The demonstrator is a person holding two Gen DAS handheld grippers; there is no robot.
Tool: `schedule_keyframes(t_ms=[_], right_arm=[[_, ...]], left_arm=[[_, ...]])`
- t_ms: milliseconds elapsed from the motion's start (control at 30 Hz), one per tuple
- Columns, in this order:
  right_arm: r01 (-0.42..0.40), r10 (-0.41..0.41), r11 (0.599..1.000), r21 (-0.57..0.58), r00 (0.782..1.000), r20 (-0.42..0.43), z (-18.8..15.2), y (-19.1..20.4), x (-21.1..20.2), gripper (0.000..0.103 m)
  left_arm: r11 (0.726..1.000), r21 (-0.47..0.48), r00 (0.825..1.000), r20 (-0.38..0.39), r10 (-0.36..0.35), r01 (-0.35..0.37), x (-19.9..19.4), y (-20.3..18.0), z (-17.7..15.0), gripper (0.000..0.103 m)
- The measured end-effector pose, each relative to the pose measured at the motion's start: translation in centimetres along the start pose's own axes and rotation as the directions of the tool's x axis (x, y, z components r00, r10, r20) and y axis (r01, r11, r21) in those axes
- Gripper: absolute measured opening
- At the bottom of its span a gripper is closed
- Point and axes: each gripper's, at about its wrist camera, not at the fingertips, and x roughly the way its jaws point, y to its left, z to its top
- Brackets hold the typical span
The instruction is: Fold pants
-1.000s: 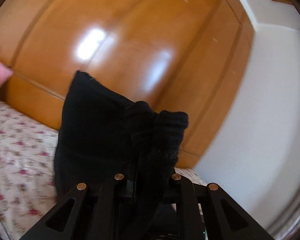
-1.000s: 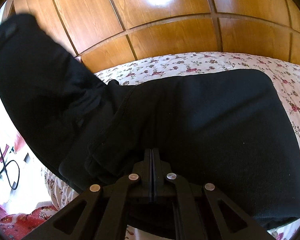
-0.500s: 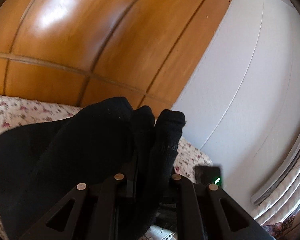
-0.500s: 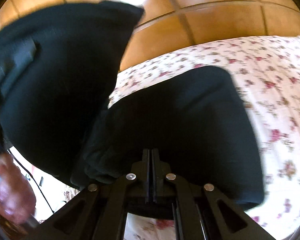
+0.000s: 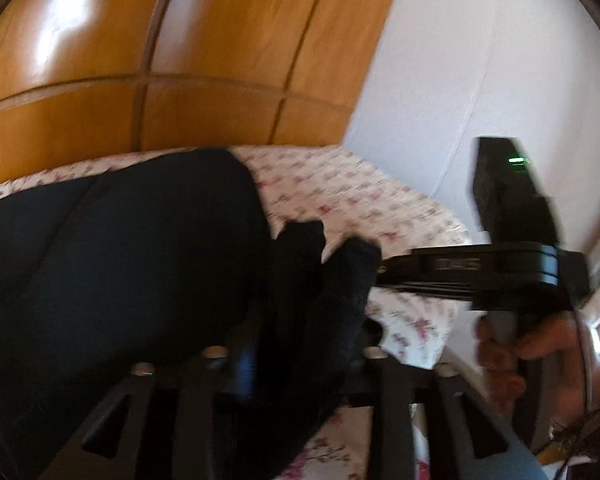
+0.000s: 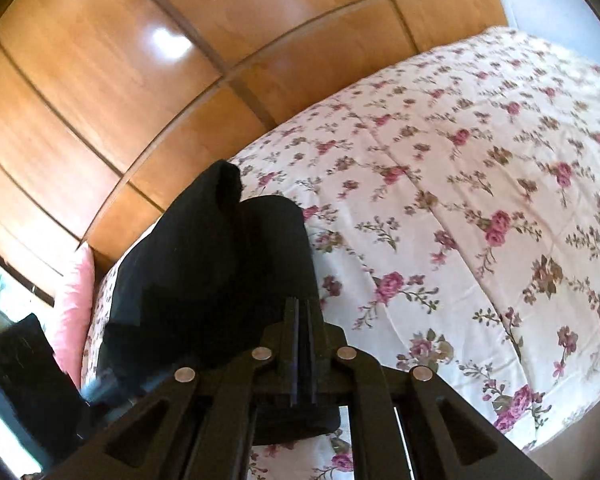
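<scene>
The black pants (image 5: 120, 260) lie in a thick fold on the floral bedspread (image 5: 340, 188). Their near end is bunched between my left gripper's (image 5: 300, 320) fingers. The jaws are opening and stand apart, with the cloth loose in the gap. My right gripper (image 5: 384, 268) comes in from the right, held by a hand (image 5: 512, 352), its tip against the same bunch. In the right wrist view that gripper (image 6: 300, 308) is shut on the edge of the pants (image 6: 220, 264), which rise in a dark hump in front of it.
Wooden wardrobe panels (image 5: 180, 60) run behind the bed, and a white wall (image 5: 480, 60) stands to the right. A pink pillow (image 6: 72, 304) lies at the bed's left end. The bedspread (image 6: 460, 200) stretches bare to the right of the pants.
My left gripper came down with the raised end of the pants and laid it over the rest. Its jaws have spread apart. The right gripper swung round and now meets the left one.
</scene>
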Motion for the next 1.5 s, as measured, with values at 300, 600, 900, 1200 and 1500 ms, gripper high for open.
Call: schedule_keyframes(t_ms=[300, 600, 900, 1200, 1500], right_arm=[[-0.062, 0.060, 0.997, 0.041, 0.997, 0.051, 0.4, -0.5, -0.7, 0.019], [-0.209, 0.209, 0.976, -0.057, 0.978, -0.003, 0.2, 3.1, 0.7, 0.062], [-0.223, 0.229, 0.962, -0.158, 0.973, 0.017, 0.5, 6.0, 0.5, 0.014], [-0.145, 0.146, 0.988, 0.047, 0.989, -0.031, -0.5, -0.5, 2.7, 0.017], [-0.042, 0.071, 0.988, -0.147, 0.978, 0.198, 2.9, 3.4, -2.8, 0.026]], left_arm=[[0.984, 0.034, 0.978, 0.106, -0.180, 0.177, -5.3, 0.5, 0.2, 0.060], [0.948, -0.251, 0.927, 0.266, 0.264, -0.198, -12.4, 10.0, 0.0, 0.060], [0.901, -0.346, 0.944, 0.104, 0.313, -0.260, -10.1, 12.0, -1.9, 0.060], [0.898, -0.071, 0.900, 0.018, 0.436, -0.434, -5.8, 8.4, -2.8, 0.061], [0.907, -0.307, 0.942, 0.081, 0.325, -0.287, -10.5, 11.0, -0.2, 0.061]])
